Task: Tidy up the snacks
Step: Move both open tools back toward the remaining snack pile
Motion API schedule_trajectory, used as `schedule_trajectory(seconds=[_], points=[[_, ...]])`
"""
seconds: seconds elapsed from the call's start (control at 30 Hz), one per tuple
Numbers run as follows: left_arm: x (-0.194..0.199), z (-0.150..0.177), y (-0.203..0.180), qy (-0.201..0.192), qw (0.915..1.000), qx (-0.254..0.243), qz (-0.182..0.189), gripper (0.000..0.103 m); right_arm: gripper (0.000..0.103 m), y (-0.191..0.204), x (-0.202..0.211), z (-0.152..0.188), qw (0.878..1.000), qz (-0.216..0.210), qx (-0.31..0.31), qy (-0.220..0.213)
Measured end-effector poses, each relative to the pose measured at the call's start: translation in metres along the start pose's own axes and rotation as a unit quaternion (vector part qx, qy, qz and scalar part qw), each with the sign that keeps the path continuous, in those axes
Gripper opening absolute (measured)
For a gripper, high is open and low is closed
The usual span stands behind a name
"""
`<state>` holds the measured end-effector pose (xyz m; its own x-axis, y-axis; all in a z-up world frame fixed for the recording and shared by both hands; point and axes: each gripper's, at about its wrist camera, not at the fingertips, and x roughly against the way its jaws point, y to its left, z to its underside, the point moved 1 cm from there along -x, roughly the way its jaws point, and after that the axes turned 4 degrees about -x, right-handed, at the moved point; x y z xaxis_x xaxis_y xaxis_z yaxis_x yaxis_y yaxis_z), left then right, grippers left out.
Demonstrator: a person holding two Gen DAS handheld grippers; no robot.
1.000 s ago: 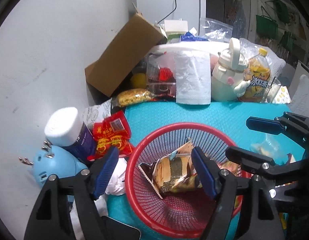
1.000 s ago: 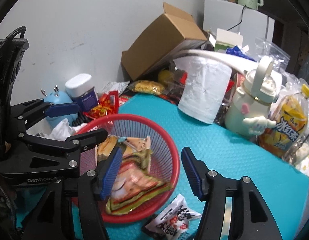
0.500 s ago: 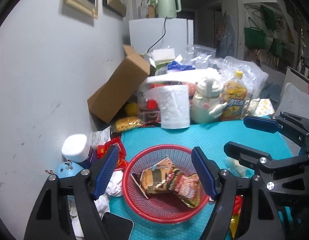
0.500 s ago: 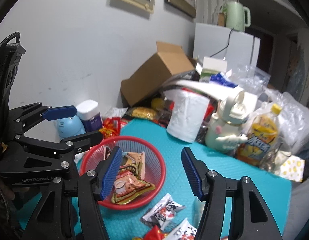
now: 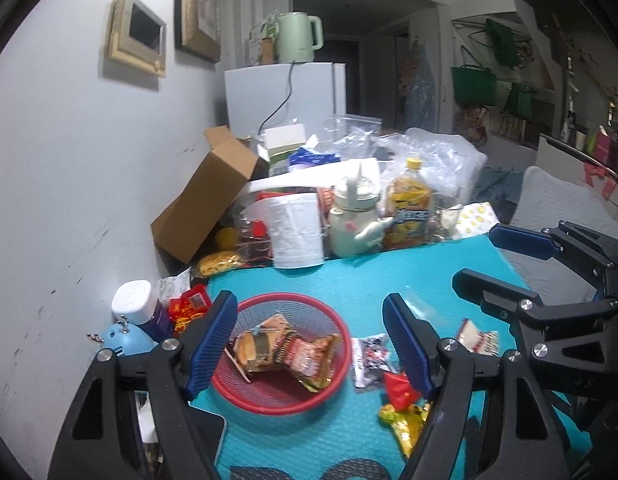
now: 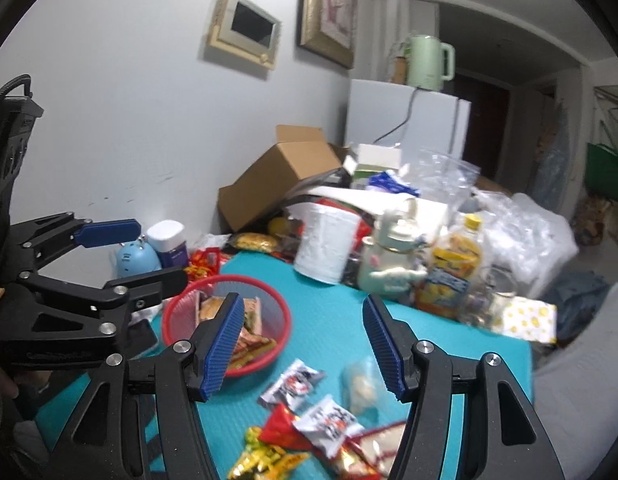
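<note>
- The left wrist view looks forward and down from above the near left of the turquoise textured table mat, close over the red mesh plastic basket.
- The right wrist view sits farther right, facing the same way.
- Both share the basket, the mat and the far tilted brown cardboard box.

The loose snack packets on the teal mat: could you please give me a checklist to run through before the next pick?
1. Right hand-held gripper open and empty: ok.
2. Left hand-held gripper open and empty: ok.
3. Red basket has room left: ok.
4. Loose snack packets lie clear of the basket on the teal mat: ok.
5. Clear packet separate from its neighbours: ok.
6. Red and gold wrappers not overlapping: not ok.
</note>
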<state>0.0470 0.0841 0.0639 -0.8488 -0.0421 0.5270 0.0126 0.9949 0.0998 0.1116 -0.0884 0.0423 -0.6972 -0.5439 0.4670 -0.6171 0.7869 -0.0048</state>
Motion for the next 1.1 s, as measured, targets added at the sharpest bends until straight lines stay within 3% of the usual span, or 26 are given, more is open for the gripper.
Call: schedule_trajectory(seconds=[0.5,0.73,1.1], points=[[0.029,0.028,-0.063,0.005,0.9962,-0.047,0.073,0.074,0.065,-0.012,0.070,0.056,0.998,0.046,-0.032,0.005],[0.031,0.045,-0.084,0.018,0.9931,-0.061,0.098,0.074,0.065,-0.021,0.082,0.087,0.996,0.056,-0.068,0.024],[0.008,0.080,-0.100,0.065,0.9878,-0.041,0.135,0.074,0.065,-0.033,0.078,0.129,0.990,0.066,-0.104,0.067]])
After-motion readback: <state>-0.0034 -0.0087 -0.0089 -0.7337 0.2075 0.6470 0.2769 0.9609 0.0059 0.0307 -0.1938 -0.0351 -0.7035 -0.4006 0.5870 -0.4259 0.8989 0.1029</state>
